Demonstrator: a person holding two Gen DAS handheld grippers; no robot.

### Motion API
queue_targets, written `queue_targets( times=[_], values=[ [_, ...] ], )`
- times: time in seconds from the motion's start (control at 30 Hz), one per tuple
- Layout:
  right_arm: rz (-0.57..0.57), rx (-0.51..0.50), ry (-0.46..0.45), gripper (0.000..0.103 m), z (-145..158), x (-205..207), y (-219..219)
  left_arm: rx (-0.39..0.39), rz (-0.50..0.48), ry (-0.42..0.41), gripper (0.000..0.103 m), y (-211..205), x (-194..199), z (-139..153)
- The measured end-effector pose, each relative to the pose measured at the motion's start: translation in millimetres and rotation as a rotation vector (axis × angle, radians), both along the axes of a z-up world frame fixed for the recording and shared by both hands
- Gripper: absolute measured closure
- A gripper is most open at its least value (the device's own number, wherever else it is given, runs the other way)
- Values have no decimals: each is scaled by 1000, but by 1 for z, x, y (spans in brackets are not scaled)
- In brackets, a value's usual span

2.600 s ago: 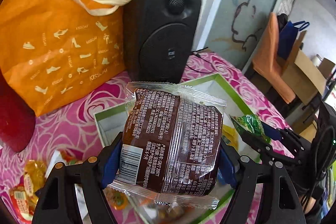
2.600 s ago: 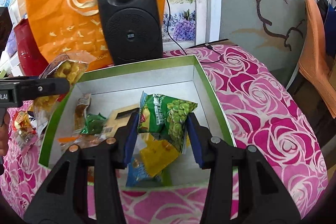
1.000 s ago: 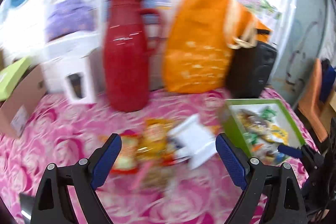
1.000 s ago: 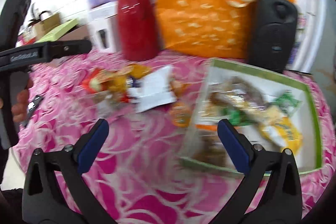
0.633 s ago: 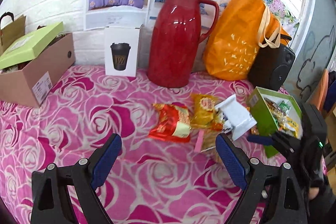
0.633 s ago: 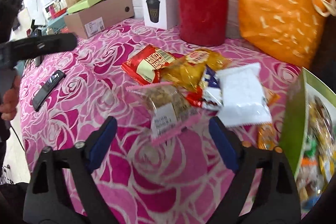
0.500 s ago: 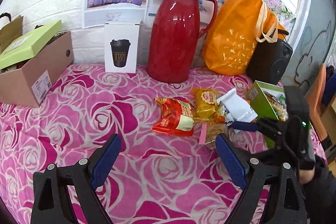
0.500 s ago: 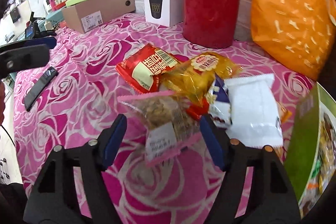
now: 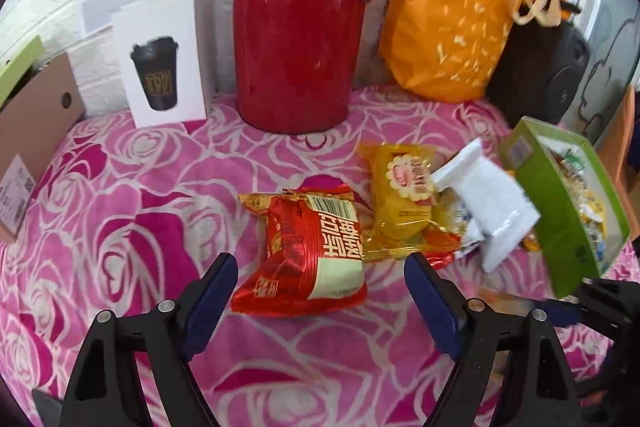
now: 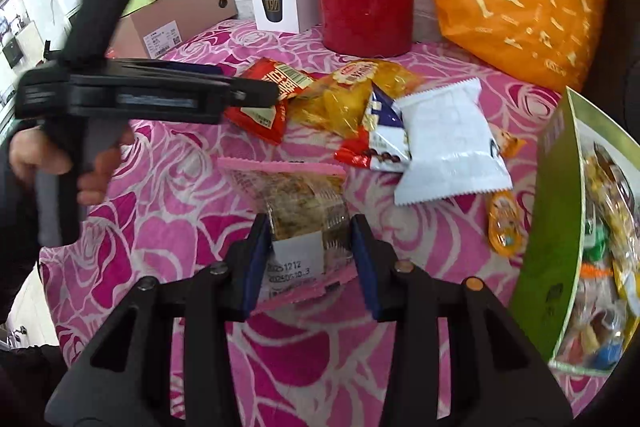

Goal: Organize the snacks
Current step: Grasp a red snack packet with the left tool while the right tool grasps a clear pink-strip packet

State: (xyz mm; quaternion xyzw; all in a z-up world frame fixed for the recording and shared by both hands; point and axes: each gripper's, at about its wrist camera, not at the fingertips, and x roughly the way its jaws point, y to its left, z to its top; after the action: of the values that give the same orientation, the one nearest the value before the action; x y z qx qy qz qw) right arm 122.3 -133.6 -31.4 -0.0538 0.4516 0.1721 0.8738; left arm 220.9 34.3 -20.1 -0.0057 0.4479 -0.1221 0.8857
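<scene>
Red packet (image 9: 308, 251), yellow packet (image 9: 404, 203) and white packet (image 9: 492, 203) lie clustered on the cloth. Pink-edged clear packet (image 10: 300, 211) pinched between fingers. Green box (image 9: 560, 227) holds assorted snacks.

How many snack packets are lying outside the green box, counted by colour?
red packet: 1
yellow packet: 1
white packet: 1
blue, white and red packet: 1
pink-edged clear packet: 1, held in the right gripper
small orange packets: 2, one partly under the white packet
Total: 7
</scene>
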Motion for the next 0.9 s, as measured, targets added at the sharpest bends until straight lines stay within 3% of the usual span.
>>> queue_targets(
  times=[0.07,0.13,0.23,0.3,0.63,0.9],
  values=[
    [-9,0,1,60,-1,-3,-3,11,14,23,21,0,9,-9],
    [-20,6,8,60,-4,-3,-5,2,36,45,37,4,14,-14],
    [-31,34,11,60,-8,0,-6,-43,28,64,49,10,16,-14],
    [-34,27,6,61,-8,0,-3,-34,19,63,53,8,12,-11],
    [-85,114,-143,61,50,-24,-28,-84,15,-21,54,9,-29,47],
    [-228,104,-261,61,89,-50,-83,-135,-166,-131,53,-61,-53,105]
  ],
)
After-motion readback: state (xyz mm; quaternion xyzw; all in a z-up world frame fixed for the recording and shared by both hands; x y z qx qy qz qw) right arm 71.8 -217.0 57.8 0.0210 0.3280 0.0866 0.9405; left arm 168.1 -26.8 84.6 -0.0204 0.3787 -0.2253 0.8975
